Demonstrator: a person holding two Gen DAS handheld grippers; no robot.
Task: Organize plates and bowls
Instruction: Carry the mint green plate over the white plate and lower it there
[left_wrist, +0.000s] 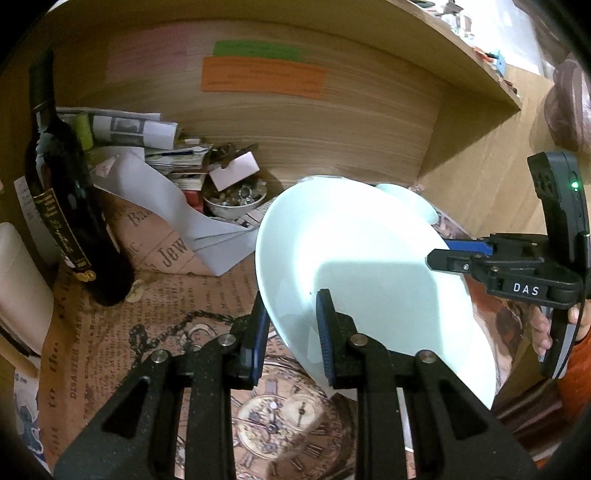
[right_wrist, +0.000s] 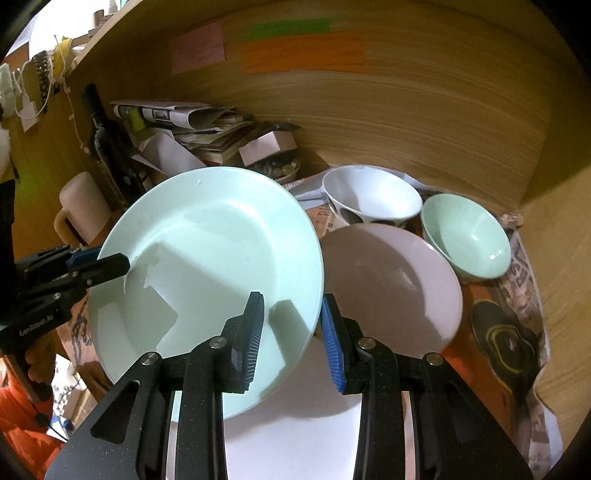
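Left wrist view: left gripper (left_wrist: 293, 325) pinches the lower-left rim of the pale green plate (left_wrist: 369, 266), tilted at frame centre; right gripper (left_wrist: 437, 253) clamps the opposite rim. Wine bottle (left_wrist: 70, 206) stands at left.

Right wrist view: right gripper (right_wrist: 291, 332) straddles the plate (right_wrist: 207, 266) rim; pink plate (right_wrist: 391, 284), white bowl (right_wrist: 373, 195) and green bowl (right_wrist: 467, 234) lie at right.

Lived-in home nook — wooden shelf (left_wrist: 332, 122), wine bottle (left_wrist: 66, 206), stacked newspapers (right_wrist: 192, 118), crockery
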